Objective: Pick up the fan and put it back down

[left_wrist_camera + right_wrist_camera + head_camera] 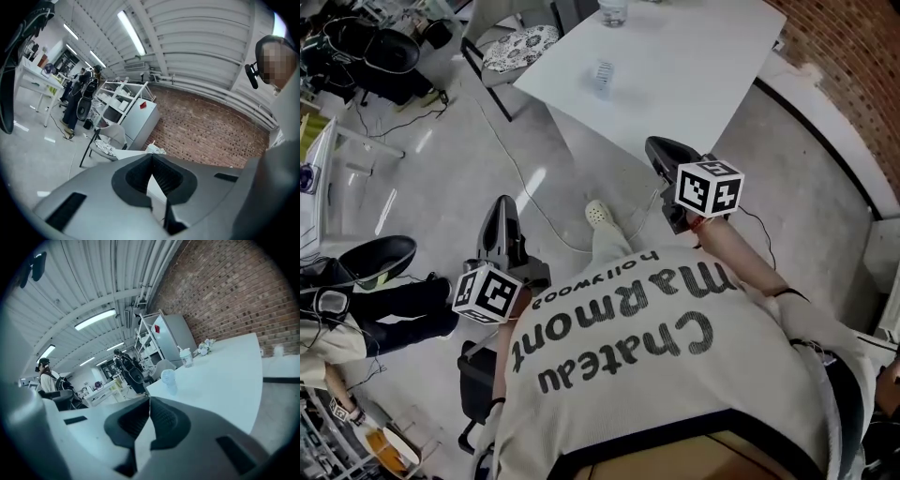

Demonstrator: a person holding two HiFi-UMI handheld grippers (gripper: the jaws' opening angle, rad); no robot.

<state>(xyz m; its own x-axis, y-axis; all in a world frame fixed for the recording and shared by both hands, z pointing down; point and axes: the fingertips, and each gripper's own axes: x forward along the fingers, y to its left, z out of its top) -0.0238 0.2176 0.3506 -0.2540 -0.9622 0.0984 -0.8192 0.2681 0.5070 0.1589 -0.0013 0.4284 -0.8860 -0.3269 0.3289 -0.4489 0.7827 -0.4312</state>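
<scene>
Left gripper [501,217] and right gripper [662,153], jaws pressed together and empty: we should spread one before reaching the fan [602,77] at twelve o'clock.

Only readable text: "Chateau Marmont" in big dark letters with a smaller "hollywood" beside it, on the person's light shirt [675,375], upside down in the head view. Just past that print, the cube [487,293] on the left hand-held gripper [502,208] and the cube [709,187] on the right hand-held gripper [659,147] carry black-and-white square code markers, pattern only.
</scene>
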